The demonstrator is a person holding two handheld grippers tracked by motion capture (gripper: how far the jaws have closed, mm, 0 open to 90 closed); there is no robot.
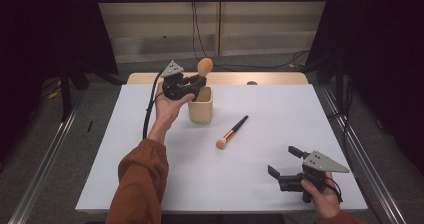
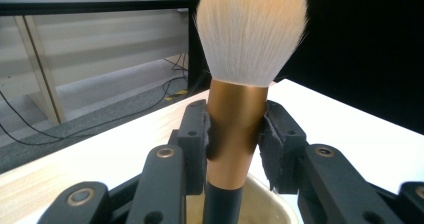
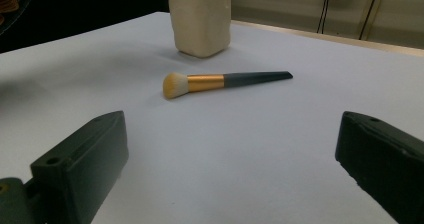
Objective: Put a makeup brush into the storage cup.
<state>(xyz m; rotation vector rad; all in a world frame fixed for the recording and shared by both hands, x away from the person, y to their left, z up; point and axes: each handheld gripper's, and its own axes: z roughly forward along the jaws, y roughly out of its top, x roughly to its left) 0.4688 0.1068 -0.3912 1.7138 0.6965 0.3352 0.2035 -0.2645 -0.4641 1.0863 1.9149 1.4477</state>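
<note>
Two brushes are being stowed: high view shows the left tool [image 1: 196,84] lowering a large brush [image 1: 204,67] into the cup [image 1: 201,109]. Left gripper view: jaws clamped on its copper ferrule. Right gripper view: right tool [image 3: 230,174] gaping, facing the small brush [image 3: 220,82] lying on the worktop [image 3: 280,134]; next, release, then pick.

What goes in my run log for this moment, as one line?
left gripper: shut on large brush, over cup | right gripper: open | small brush: on table
</note>
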